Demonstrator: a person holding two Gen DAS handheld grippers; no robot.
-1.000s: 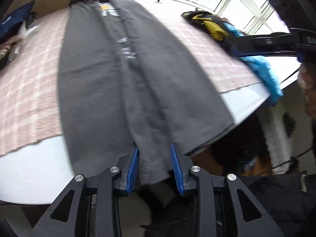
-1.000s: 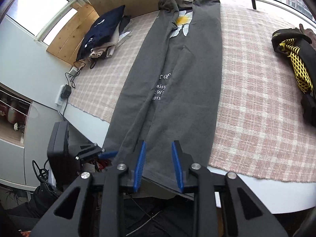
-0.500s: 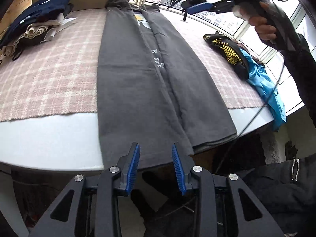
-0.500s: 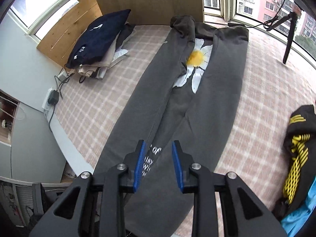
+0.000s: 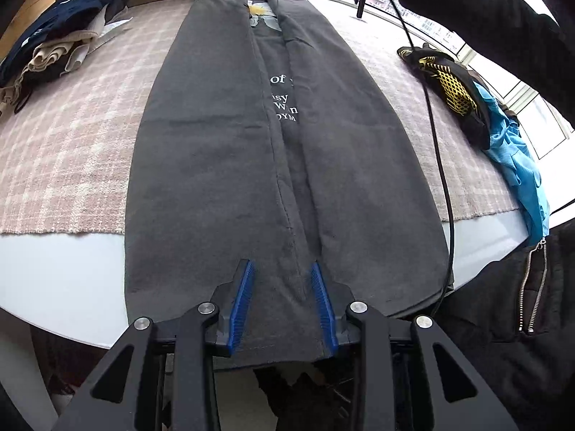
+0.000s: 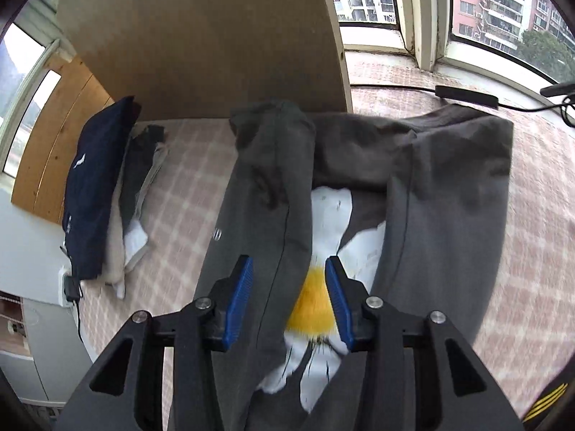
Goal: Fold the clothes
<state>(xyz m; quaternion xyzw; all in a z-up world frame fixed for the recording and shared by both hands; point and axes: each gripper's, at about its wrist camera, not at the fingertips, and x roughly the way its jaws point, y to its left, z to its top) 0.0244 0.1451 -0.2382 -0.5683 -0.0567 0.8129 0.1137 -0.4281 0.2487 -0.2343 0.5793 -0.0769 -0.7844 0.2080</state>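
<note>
The soft, limp grey sweatshirt (image 5: pixel 222 151) wants pinching at its hem, low in frame, where the left gripper (image 5: pixel 284 301) hangs unclenched, while the right gripper (image 6: pixel 289 300) is opening, empty, over the daisy print.

Grey garment (image 5: pixel 215 151), pink plaid cloth (image 5: pixel 72 136).

left gripper (image 5: pixel 283 298) points steeply down, jaws partly apart — right gripper (image 6: pixel 288 296) also angled down, jaws opening; a dark-sleeved arm (image 5: pixel 478 14) reaches across.
</note>
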